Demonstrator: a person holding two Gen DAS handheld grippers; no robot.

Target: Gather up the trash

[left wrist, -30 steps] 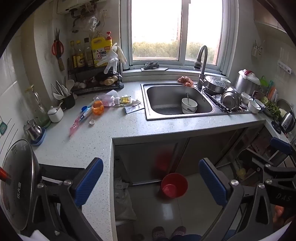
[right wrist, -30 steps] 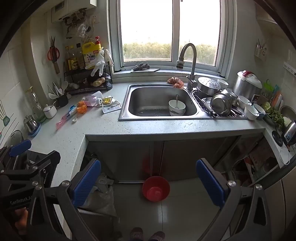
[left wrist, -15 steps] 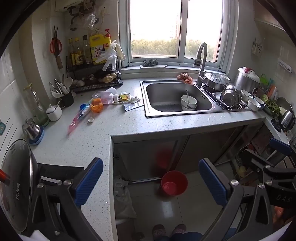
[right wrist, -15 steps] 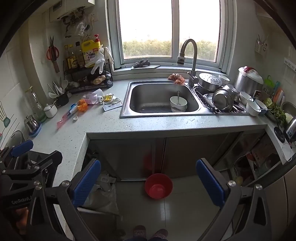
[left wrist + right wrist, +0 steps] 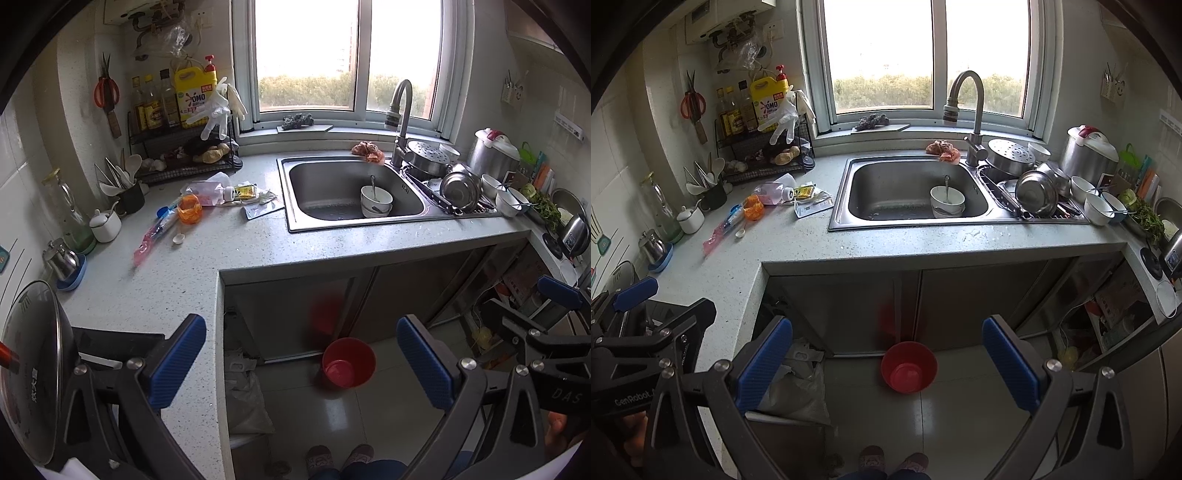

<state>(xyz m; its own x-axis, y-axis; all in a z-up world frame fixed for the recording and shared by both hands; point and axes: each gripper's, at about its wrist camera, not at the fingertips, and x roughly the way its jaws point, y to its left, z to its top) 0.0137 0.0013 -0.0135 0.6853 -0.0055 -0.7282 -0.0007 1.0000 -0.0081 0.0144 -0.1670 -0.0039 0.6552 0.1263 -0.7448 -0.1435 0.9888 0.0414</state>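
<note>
The grey speckled countertop [image 5: 229,258] carries a steel sink [image 5: 354,192] at 12 o'clock. At 10 o'clock from the sink lie a pile of wrappers [image 5: 255,194], an orange cup [image 5: 189,209], a pink wrapper [image 5: 151,240] and a small white spoon [image 5: 178,239]. On the tiled floor [image 5: 960,424] a red basin [image 5: 908,365] stands, with a bin with a bag [image 5: 798,391] at its 9 o'clock.

Black tool [image 5: 301,362], blue pads [image 5: 177,360], silver screws
</note>
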